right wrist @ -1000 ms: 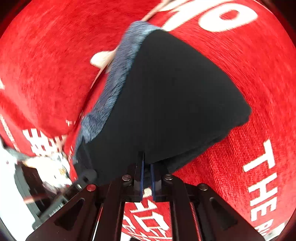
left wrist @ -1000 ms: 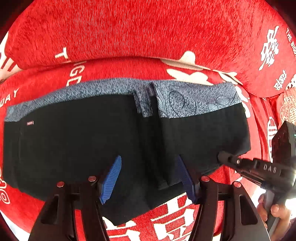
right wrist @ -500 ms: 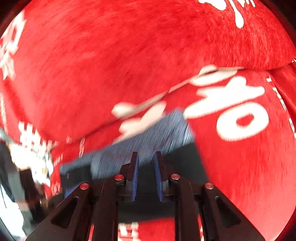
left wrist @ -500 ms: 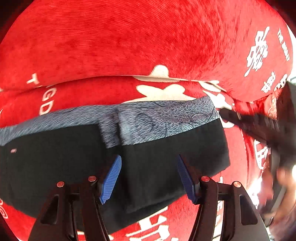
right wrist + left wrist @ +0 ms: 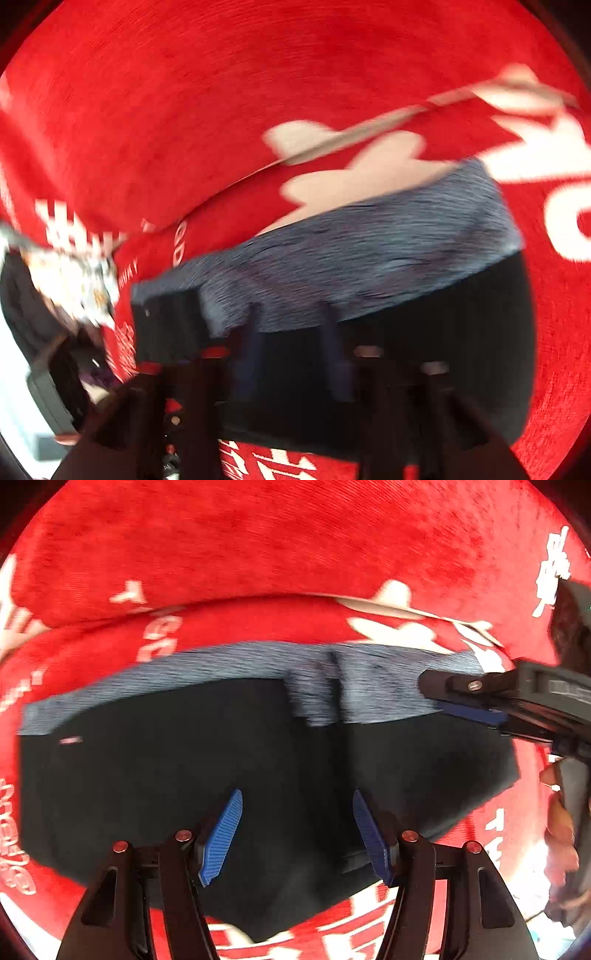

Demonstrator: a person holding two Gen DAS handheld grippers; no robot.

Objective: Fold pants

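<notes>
The left gripper [image 5: 297,827] is hovering with its blue pads spread and nothing between them, pointing down over the near half of the black pants [image 5: 177,786]. The right gripper [image 5: 291,339] is reaching in at the pants' right end, over the grey waistband [image 5: 369,258]; its jaws have just been opening, and in its own blurred view the fingers are standing apart with cloth below them but nothing pinched. In the left view a hand [image 5: 561,827] is carrying it from the right.

The pants are lying folded into a wide, flat bundle on the red sofa cover [image 5: 295,554], waistband towards the backrest and the black body towards the front edge of the seat. They look light, soft and limp, so they should sag and shift when lifted; a pinch through all layers at a corner or along a folded edge looks safest, since a single layer would peel away.

The right end and the near edge are lying free and reachable. Red seat is showing open to the right and in front, giving room for another fold, while the backrest is rising close behind the waistband.
</notes>
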